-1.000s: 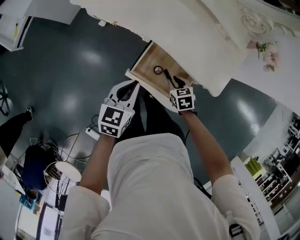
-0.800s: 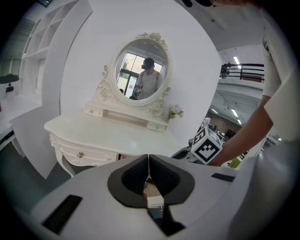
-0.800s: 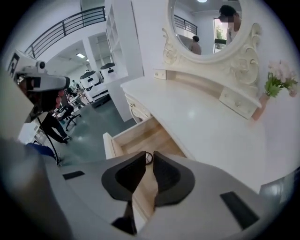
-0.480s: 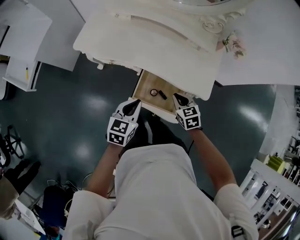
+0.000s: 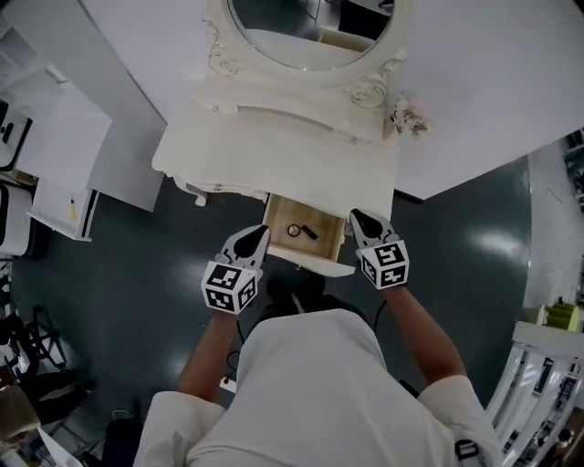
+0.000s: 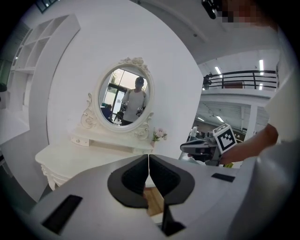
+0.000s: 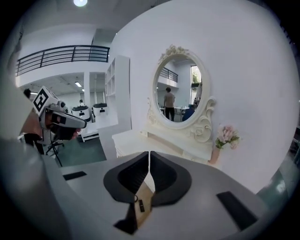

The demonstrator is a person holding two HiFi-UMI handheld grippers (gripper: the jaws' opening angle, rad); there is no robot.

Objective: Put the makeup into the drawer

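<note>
Fig.: white tabletop (image 5: 274, 137) w/ oval mirror (image 5: 306, 27) behind it, seen from above. The drawer (image 5: 310, 265) stands pulled out toward the person. The makeup (image 5: 308, 232), a dark stick beside a small ring-shaped item, lies on its wooden floor, i.e. already inside. The left gripper (image 5: 259, 232) hangs just near-left of the drawer front, and the right gripper (image 5: 356, 217) at its right corner. Both sets of jaws are pressed together, w/ nothing between them. Risks: the drawer is open, so the job is prob. unfinished. A hard shove to shut it could send the loose items sliding to the far end. Pressed-together jaws could slip off the smooth front edge, esp. if pushed off-centre, skewing the drawer.
</note>
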